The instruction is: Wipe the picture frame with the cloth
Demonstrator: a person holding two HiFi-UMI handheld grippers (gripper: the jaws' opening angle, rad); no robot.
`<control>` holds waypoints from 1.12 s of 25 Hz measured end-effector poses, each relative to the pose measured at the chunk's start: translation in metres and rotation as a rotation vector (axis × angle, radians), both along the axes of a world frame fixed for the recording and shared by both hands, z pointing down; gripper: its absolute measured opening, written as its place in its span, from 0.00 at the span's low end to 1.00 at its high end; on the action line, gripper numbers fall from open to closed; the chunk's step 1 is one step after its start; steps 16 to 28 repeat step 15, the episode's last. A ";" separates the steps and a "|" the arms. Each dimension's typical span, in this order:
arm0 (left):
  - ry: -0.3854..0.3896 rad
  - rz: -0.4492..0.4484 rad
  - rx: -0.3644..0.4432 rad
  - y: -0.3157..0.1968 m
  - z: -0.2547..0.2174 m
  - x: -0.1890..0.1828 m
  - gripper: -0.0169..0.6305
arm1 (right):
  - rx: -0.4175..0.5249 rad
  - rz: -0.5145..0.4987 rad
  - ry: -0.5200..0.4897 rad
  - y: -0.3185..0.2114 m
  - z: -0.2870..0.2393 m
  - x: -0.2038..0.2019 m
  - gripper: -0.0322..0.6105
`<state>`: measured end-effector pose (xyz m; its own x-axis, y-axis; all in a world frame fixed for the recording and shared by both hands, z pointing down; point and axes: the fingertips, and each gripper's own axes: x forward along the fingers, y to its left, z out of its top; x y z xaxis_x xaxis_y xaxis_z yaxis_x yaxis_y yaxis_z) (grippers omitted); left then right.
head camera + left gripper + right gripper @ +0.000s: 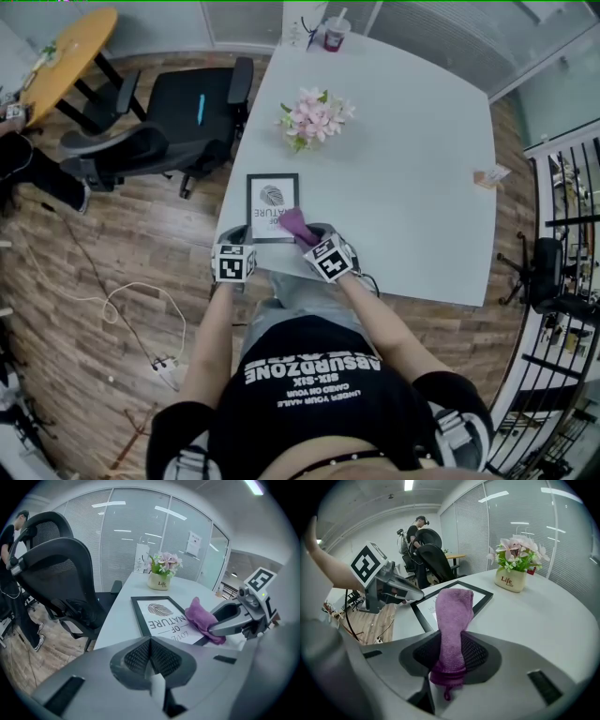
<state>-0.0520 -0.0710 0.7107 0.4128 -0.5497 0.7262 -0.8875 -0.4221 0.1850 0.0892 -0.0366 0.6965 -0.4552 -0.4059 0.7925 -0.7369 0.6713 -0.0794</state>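
Hidden: In the head view the marker cubes cover most of both grippers, so I read the jaws from the gripper views. The cloth (pixel 452 616) covers the near right corner of the frame (pixel 273 206) and part of its lowest line of print.
Hard to make out: A small thing (pixel 490 175) sits at the desk's right edge and I cannot tell what it is. A person far off in the right gripper view is too small to read.
Left gripper (pixel 151 641): Jaws pressed together with nothing between them. It is low at the desk's near left corner, just beside the frame's near left corner.
Right gripper (pixel 450 653): Pinching the purple cloth, which stands up out of the jaws and folds forward onto the frame's near right part.
Edges: The frame lies close to the near edge and left edge of the desk (pixel 403 187). A chair (pixel 178 117) stands off that left edge.
Open room: I see wide desk surface right of the frame. The flowers (pixel 314 117) stand well beyond the frame, and a cup (pixel 334 33) stands at the far edge.
Frame: It lies flat, with a thin black border, a white sheet, a fingerprint motif and the words "OF NATURE".
Cloth: Purple, fuzzy and bunched into a narrow strip, with a short loop hanging below the jaws.
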 end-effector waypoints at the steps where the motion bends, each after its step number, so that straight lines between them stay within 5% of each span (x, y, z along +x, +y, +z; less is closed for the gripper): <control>1: 0.002 0.000 0.000 0.000 -0.002 0.001 0.05 | 0.002 -0.001 0.004 0.000 0.000 0.000 0.26; 28: 0.018 -0.005 0.000 0.001 -0.005 0.002 0.05 | 0.002 -0.010 0.023 0.001 0.004 0.000 0.26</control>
